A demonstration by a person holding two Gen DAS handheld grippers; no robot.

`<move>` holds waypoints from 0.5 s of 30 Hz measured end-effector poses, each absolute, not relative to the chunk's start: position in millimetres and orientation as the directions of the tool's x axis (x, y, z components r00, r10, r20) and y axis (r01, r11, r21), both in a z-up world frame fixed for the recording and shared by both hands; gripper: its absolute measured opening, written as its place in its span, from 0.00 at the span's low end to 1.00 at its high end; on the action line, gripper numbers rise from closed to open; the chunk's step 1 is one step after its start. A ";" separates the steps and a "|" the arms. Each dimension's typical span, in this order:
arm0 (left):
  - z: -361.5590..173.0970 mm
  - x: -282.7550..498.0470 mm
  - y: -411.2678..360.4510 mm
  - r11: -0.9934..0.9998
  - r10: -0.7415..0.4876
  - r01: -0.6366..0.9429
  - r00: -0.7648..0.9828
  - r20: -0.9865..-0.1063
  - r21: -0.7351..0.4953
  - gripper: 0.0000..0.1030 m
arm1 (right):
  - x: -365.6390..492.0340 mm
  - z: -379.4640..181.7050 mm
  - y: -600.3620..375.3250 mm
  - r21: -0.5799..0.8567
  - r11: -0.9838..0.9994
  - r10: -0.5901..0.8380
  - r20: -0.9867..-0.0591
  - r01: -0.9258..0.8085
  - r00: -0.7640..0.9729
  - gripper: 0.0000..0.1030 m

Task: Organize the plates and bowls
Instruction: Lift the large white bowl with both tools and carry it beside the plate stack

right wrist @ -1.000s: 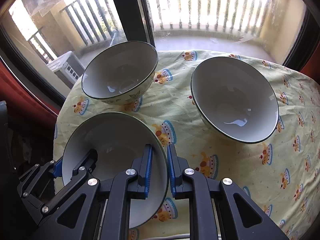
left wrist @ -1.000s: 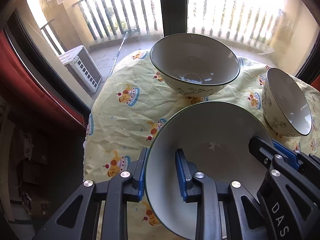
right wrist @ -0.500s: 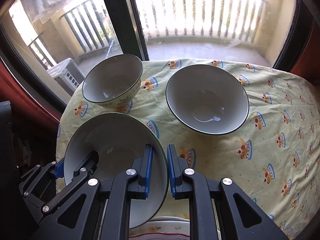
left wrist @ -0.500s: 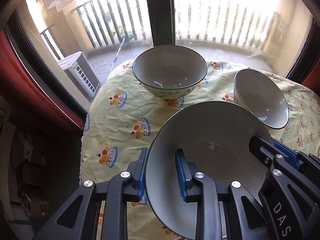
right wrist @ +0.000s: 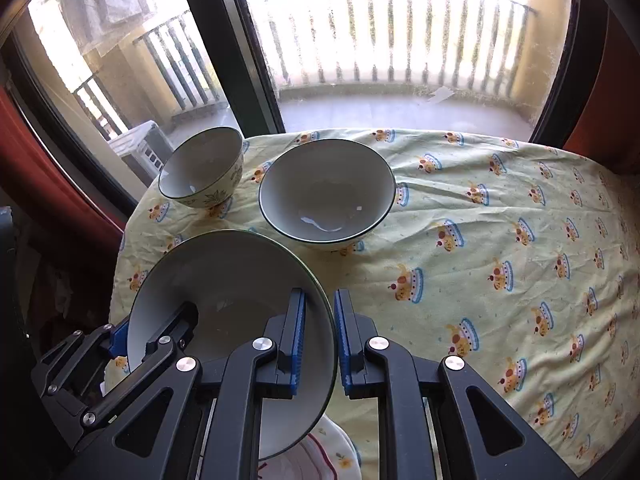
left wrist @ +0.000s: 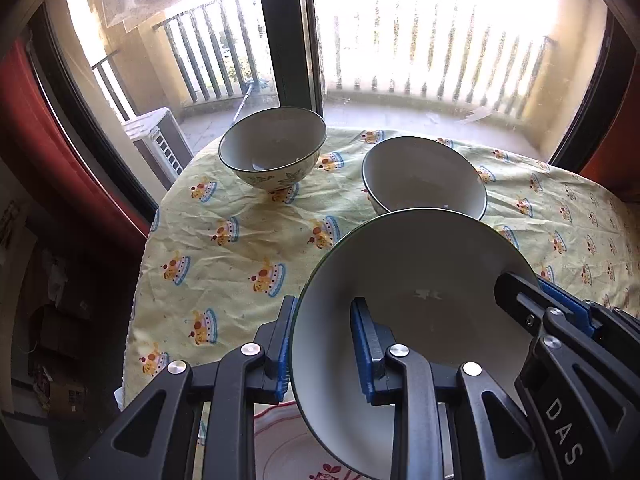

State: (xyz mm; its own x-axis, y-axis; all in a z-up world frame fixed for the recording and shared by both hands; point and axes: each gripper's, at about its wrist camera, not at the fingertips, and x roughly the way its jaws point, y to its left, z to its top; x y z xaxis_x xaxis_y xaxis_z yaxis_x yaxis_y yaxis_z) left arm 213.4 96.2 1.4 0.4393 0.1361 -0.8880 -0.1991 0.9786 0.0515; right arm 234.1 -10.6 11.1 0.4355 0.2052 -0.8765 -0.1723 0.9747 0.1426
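Left wrist: both fingers (left wrist: pixel 286 340) pinch bowl (left wrist: pixel 408 300), tilted downward.

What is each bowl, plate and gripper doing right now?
Big bowl: lifted, tilted, empty, held by both grippers.
Left gripper: shut on its rim.
Right gripper: shut on the opposite rim.
Middle bowl: upright, empty, on the tablecloth.
Small bowl: upright, empty.
Plate: lying under the big bowl.
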 end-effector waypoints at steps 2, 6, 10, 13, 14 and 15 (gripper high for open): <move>3.1 208.9 80.6 0.980 0.132 -0.195 0.442 -0.887 0.049 0.24 | 228.4 12.7 -25.0 0.139 0.976 0.200 -0.876 -0.169 0.438 0.18; 1.8 201.0 53.0 0.982 0.118 -0.186 0.441 -0.890 0.038 0.24 | 218.6 13.2 -55.2 0.130 0.979 0.187 -0.879 -0.156 0.438 0.18; -2.7 194.1 25.3 0.985 0.104 -0.171 0.438 -0.893 0.030 0.24 | 208.8 9.8 -84.0 0.121 0.982 0.172 -0.883 -0.143 0.436 0.18; -6.7 188.7 7.2 0.986 0.094 -0.162 0.433 -0.897 0.025 0.24 | 201.4 6.4 -104.8 0.116 0.985 0.161 -0.887 -0.130 0.432 0.18; -7.7 186.6 0.5 0.987 0.091 -0.161 0.430 -0.898 0.023 0.24 | 199.1 5.0 -111.0 0.114 0.985 0.158 -0.889 -0.127 0.429 0.18; -9.6 185.0 -4.7 0.987 0.087 -0.160 0.427 -0.900 0.020 0.24 | 197.0 3.5 -117.2 0.113 0.986 0.156 -0.891 -0.125 0.426 0.18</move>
State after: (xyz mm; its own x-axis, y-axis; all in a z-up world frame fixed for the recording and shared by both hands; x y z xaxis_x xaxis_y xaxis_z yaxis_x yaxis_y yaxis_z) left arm 185.0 -4.7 -9.6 0.4266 0.0871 -0.9002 -0.1597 0.9870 0.0198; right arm 197.0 -117.2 3.5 0.4263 0.1557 -0.8911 -0.1247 0.9858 0.1126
